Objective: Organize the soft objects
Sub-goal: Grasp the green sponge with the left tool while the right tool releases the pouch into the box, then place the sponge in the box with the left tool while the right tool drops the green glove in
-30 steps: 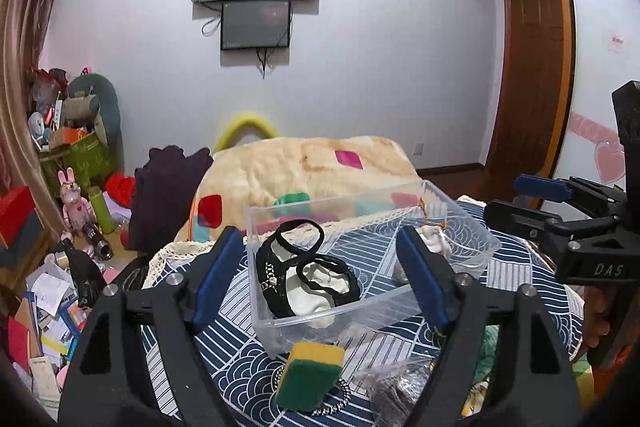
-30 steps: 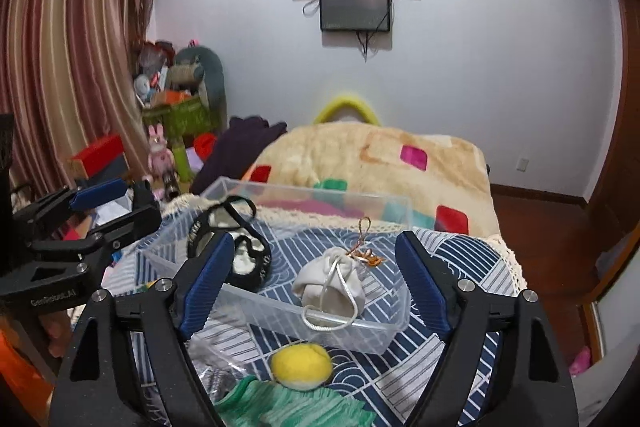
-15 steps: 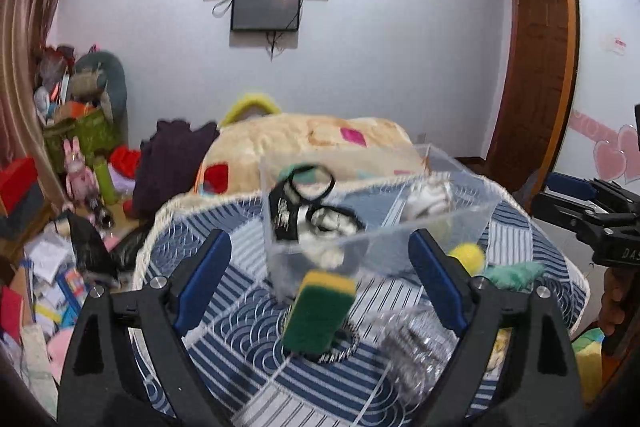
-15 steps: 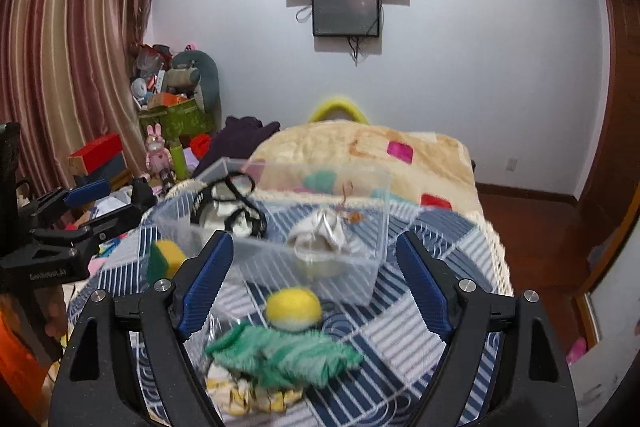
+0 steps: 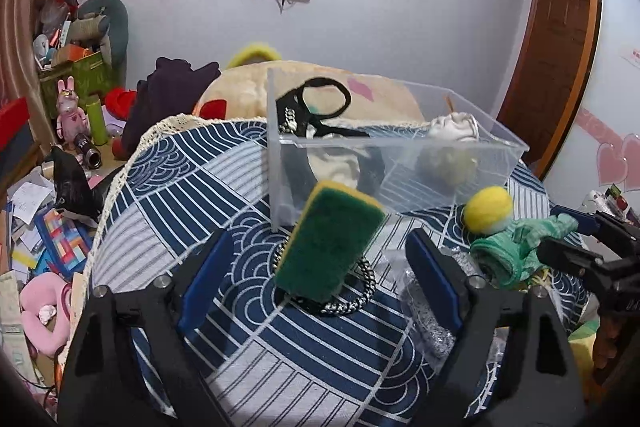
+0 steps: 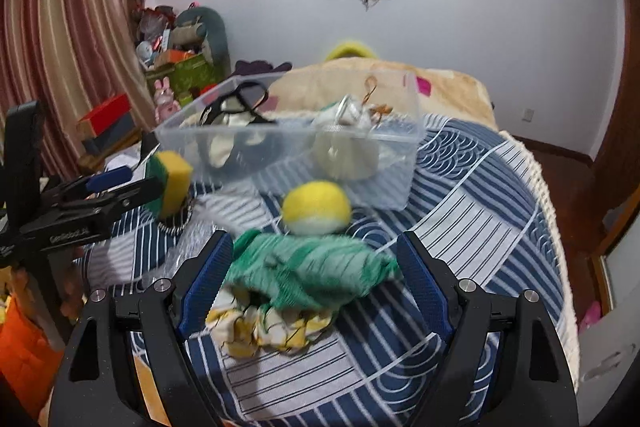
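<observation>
A green-and-yellow sponge [image 5: 326, 241] stands tilted on a braided ring [image 5: 354, 303], in front of a clear plastic box [image 5: 400, 163]. My left gripper [image 5: 318, 235] has its jaws on either side of the sponge; they are closing and the pads do not touch it. A green cloth [image 6: 308, 267] lies crumpled between the pads of my right gripper [image 6: 314, 241], which is open and apart from it. Just beyond the cloth sits a yellow-and-white ball [image 6: 316, 207]. The box holds a black strap item [image 5: 320, 107] and a white pouch [image 5: 452, 131].
A round table under a blue patterned cloth [image 5: 192, 187] carries everything. A crinkled clear bag [image 5: 428, 307] lies right of the sponge, a yellow-and-white cloth [image 6: 264, 327] under the green one. Floor clutter [image 5: 52, 235] fills the left; a bed [image 6: 448, 87] stands behind.
Both grippers have sunk toward the table and come closer to the objects. The sponge now stands between the left pads and the green cloth between the right pads.
</observation>
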